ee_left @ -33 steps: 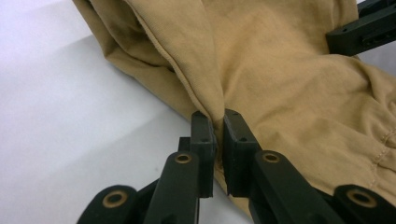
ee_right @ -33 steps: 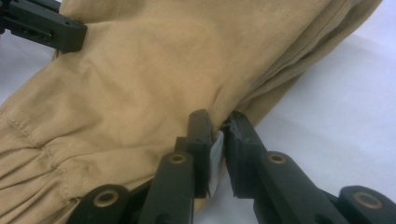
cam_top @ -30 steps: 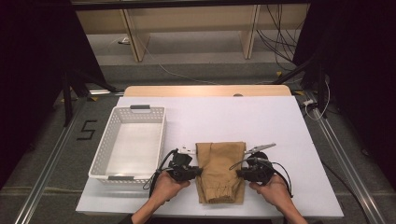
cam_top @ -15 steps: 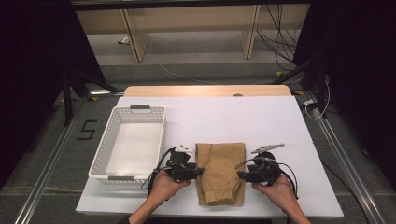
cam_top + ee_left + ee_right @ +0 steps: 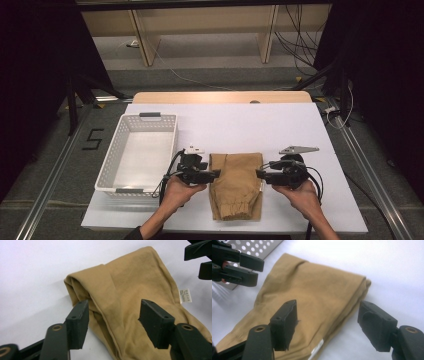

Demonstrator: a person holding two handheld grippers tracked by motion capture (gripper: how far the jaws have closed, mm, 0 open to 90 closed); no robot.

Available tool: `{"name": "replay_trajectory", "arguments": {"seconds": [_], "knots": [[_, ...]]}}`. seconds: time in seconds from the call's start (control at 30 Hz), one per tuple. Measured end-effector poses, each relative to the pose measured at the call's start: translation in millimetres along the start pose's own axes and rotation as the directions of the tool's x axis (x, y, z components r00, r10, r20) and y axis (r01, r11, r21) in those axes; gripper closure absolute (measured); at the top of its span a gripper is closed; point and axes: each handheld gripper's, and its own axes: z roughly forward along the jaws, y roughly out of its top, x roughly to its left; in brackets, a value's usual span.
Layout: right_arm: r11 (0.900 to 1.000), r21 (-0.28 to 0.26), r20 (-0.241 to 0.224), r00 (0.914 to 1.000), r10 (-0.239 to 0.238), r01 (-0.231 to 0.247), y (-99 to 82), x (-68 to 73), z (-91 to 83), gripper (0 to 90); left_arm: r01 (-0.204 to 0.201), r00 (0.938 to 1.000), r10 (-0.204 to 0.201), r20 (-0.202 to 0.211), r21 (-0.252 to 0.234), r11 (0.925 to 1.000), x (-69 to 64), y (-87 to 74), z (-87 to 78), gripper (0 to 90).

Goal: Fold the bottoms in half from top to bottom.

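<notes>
**A:** Start with your left gripper (image 5: 216, 173). Its jaws have just been opening and now stand apart, with the edge of the folded tan trousers (image 5: 237, 185) below and between them but nothing pressed by the pads. In the left gripper view the cloth lies slack on the table, untouched by either pad.

**B:** And my right gripper (image 5: 259, 173)?

**A:** The same. Its jaws have just been opening too, and in the right gripper view they straddle the other long edge of the trousers (image 5: 312, 302) without touching it. You have let go on both sides.

**B:** So where does that leave the garment?

**A:** It lies flat on the white table (image 5: 250, 125), near your edge, between your two grippers, folded into a narrow strip with the cuffed hem towards you. A small white label (image 5: 185, 295) peeks out at one edge. I judge the lengthwise fold done and tidy.

**B:** What is left?

**A:** The white basket (image 5: 120, 150) stands just to the left of your left hand (image 5: 182, 187), and nothing shows inside it. My guess is that one more fold across the length may follow, and then the trousers go into the basket. Neither step has begun.
</notes>
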Motion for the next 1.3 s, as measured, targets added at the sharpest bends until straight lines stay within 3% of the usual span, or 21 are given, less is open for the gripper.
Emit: {"name": "replay_trajectory", "arguments": {"seconds": [0.1,0.37,0.6,0.9,1.03,1.17,1.3], "knots": [[0.9995,-0.005,0.002,0.9995,-0.032,0.032,3.7,1.8,4.1,39.1,0.003,1.0,-0.003,-0.003,-0.01,0.9999,0.0,3.8,2.5,45.2],[0.9954,0.007,0.06,0.9936,-0.095,0.095,9.3,12.6,17.1,64.1,0.006,0.9999,-0.006,-0.012,-0.039,0.9992,4.4,14.6,5.4,54.4],[0.9905,0.033,0.095,0.9861,-0.136,0.133,14.2,17.5,29.6,79.3,0.001,1.0,-0.001,0.005,-0.054,0.9985,5.6,21.4,14.5,68.9],[0.9833,0.08,0.128,0.9766,-0.173,0.164,21.8,15.6,52.9,85.7,0.0,0.9999,0.0,0.011,-0.031,0.9995,2.9,22.9,40.4,85.2],[0.9813,0.116,0.149,0.9741,-0.17,0.154,23.6,11.1,62.8,86.4,-0.016,0.9995,0.015,-0.028,-0.029,0.9994,8.7,24.8,49.0,89.3],[0.9774,0.149,0.161,0.9716,-0.174,0.15,23.2,5.5,69.9,86.8,0.015,0.9987,-0.016,-0.047,-0.03,0.9995,21.3,24.7,53.3,89.5],[0.9742,0.17,0.168,0.9698,-0.176,0.148,22.6,1.4,73.9,88.3,0.005,0.997,-0.007,-0.077,-0.021,0.9998,25.1,23.0,54.7,89.5]]}}
